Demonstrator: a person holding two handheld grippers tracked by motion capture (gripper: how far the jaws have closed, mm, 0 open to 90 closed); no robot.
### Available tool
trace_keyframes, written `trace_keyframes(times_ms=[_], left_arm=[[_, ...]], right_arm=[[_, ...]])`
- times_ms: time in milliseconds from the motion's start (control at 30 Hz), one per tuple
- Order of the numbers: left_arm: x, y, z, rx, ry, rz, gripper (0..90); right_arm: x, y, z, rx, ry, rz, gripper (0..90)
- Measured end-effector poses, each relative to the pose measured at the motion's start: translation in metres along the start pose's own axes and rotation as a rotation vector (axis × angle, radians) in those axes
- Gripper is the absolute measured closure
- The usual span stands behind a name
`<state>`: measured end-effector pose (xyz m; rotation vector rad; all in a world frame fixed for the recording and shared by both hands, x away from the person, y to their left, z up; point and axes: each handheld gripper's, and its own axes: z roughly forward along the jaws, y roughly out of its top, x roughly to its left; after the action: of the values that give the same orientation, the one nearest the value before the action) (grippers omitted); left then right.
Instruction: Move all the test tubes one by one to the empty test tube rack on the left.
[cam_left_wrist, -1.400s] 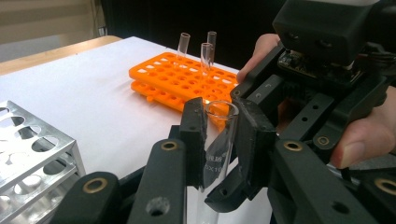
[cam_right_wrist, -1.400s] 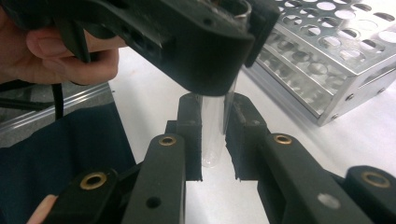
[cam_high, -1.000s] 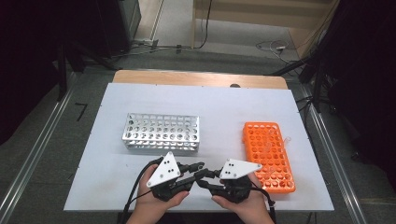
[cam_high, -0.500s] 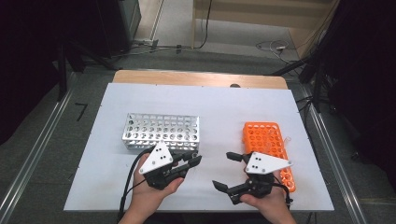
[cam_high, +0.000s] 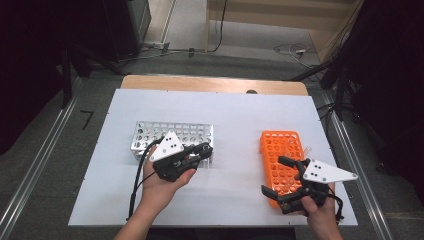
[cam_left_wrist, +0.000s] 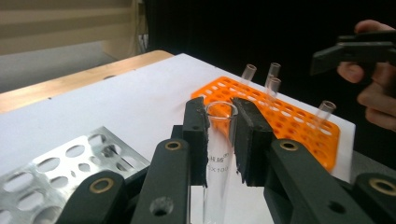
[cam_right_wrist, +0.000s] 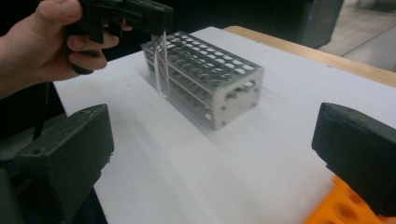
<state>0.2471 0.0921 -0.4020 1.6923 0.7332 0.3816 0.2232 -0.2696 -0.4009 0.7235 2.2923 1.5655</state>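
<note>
My left gripper (cam_high: 202, 150) is shut on a clear glass test tube (cam_left_wrist: 218, 156), held upright near its rim. In the right gripper view the tube (cam_right_wrist: 161, 60) hangs just in front of the near corner of the metal rack (cam_right_wrist: 210, 79). The metal rack (cam_high: 170, 134) stands left of centre, and the left gripper is at its front right corner. My right gripper (cam_high: 275, 176) hovers over the front end of the orange rack (cam_high: 280, 147). Its jaws have just been opening and stand wide, with nothing between them. Several tubes (cam_left_wrist: 273, 79) stand in the orange rack (cam_left_wrist: 289, 121).
The white table sheet (cam_high: 235, 115) lies on a wooden table whose edge (cam_high: 210, 82) shows at the back. Metal rails run along both sides, and cables lie on the floor behind. The right hand (cam_left_wrist: 373, 93) shows at the far right of the left gripper view.
The two grippers were together at the front middle. The left one has carried the tube left and back to the metal rack. The right one has opened and moved right to the orange rack.
</note>
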Motion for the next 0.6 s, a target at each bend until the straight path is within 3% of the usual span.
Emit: trace_keyframes(times_ms=[167,400,600], left_arm=[[0.013,0.007,0.01,-0.014,0.03,-0.003,75.7],[0.03,0.016,0.022,-0.037,0.056,-0.01,75.6],[0.045,0.02,0.035,-0.048,0.078,-0.025,75.7]], right_arm=[[-0.017,-0.009,-0.02,-0.009,-0.051,0.009,0.0],[-0.04,-0.026,-0.04,-0.009,-0.081,0.055,0.0],[-0.05,-0.035,-0.048,-0.008,-0.099,0.088,0.0]])
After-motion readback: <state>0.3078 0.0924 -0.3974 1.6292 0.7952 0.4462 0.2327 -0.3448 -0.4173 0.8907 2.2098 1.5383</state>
